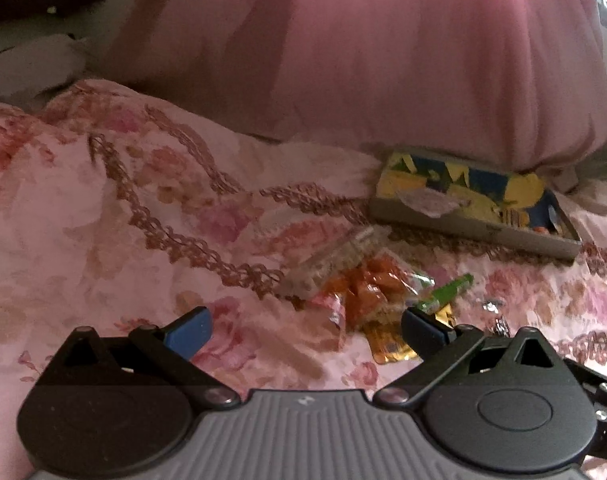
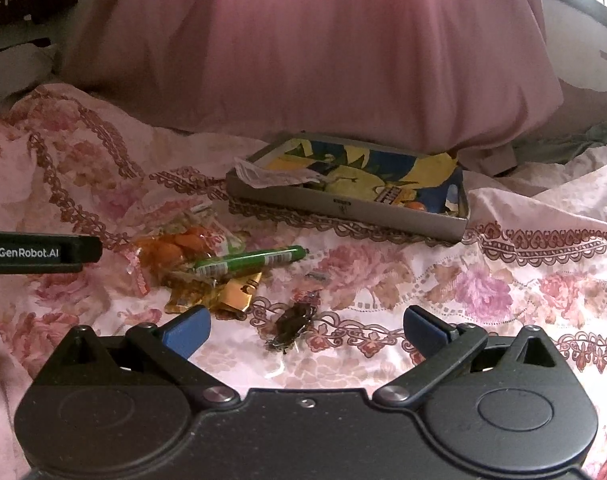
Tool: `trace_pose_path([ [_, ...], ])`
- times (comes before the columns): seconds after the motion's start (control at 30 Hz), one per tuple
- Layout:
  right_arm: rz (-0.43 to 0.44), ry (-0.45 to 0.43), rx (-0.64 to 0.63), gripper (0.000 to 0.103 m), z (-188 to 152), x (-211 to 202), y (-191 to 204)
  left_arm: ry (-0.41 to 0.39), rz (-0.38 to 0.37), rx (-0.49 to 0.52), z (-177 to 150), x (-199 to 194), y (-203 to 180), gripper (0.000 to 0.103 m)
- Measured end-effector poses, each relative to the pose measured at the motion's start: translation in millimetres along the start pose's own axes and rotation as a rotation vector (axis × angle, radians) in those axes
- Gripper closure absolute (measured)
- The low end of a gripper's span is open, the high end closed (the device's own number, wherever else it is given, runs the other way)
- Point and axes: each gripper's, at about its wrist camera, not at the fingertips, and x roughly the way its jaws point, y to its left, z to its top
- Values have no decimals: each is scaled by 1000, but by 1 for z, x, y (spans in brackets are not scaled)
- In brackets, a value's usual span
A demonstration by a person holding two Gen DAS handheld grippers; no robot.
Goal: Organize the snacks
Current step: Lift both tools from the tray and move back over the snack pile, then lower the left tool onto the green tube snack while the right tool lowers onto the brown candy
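While both claws — left claw [image 1: 305, 330], right claw [image 2: 305, 330] — hover spread and empty, snack packets [image 2: 199, 264] lie beside the tray [image 2: 343, 210].

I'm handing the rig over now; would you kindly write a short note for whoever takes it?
Left gripper: open, empty, just short of the snack pile.
Right gripper: open, empty, over a small dark wrapped candy.
Things: the pile and the green stick pack lie on the floral bedspread; the grey tray sits beyond, by the pink pillow.
Done: the tray holds a clear wrapper and a yellow-blue pack.
Left: the loose snacks, probably into the tray.
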Motion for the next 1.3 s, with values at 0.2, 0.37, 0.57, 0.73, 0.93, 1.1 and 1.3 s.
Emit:
trace_pose_path([
  [0.2,6,38,12,1,3,12,-4,61,-65,40,8,15,-7,0],
  [0.37,2,77,-36,1,7,25,-2,105,-90,60,19,30,-13,0],
  [0.57,-4,100,-113,1,18,38,-3,80,-85,187,34,45,-25,0],
  [0.73,-8,133,-209,1,27,56,-5,69,-166,286,44,62,-37,0],
  [0.93,33,118,-281,1,31,75,-11,90,-281,379,45,88,-56,0],
  [1.1,85,145,-195,1,29,90,-17,129,-343,433,46,109,-80,0],
  [1.3,102,166,-191,3,24,96,-15,109,-394,500,33,118,-95,0],
])
